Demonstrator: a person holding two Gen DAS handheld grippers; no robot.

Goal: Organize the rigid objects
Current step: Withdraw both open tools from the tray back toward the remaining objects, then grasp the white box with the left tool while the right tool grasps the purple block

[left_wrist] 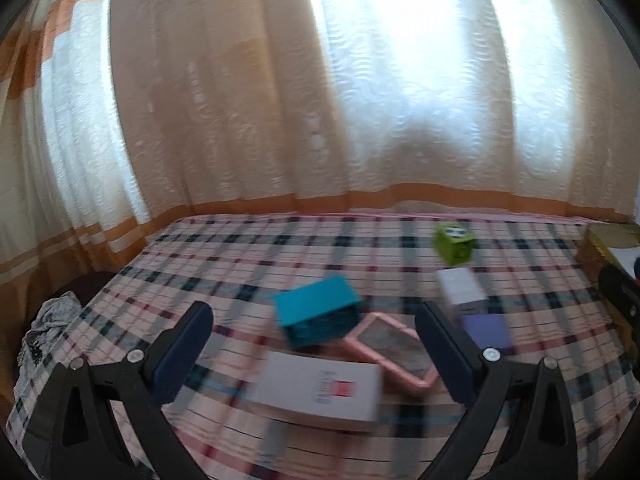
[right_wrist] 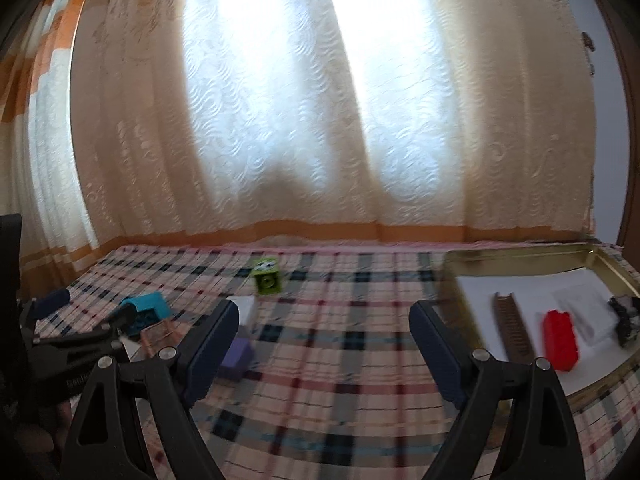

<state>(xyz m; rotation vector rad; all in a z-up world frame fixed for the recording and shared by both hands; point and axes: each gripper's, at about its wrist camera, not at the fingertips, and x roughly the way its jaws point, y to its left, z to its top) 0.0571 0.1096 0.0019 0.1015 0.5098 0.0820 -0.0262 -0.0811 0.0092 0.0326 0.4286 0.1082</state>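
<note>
We count one teal block, one green block, one purple block and one red block. We see two white boxes: a long one at lower centre and a small one right of centre. One pink case, one gold tray, one brown strip.

A plaid cloth in pink, white and dark checks covers the flat surface from near edge to far edge. Behind it hangs a cream lace curtain, brightly backlit, with an orange band along its hem. At far left hangs a second curtain with orange and white blocks. A crumpled dark patterned fabric lies beside the cloth's left edge. A pale wall shows at far right.
</note>
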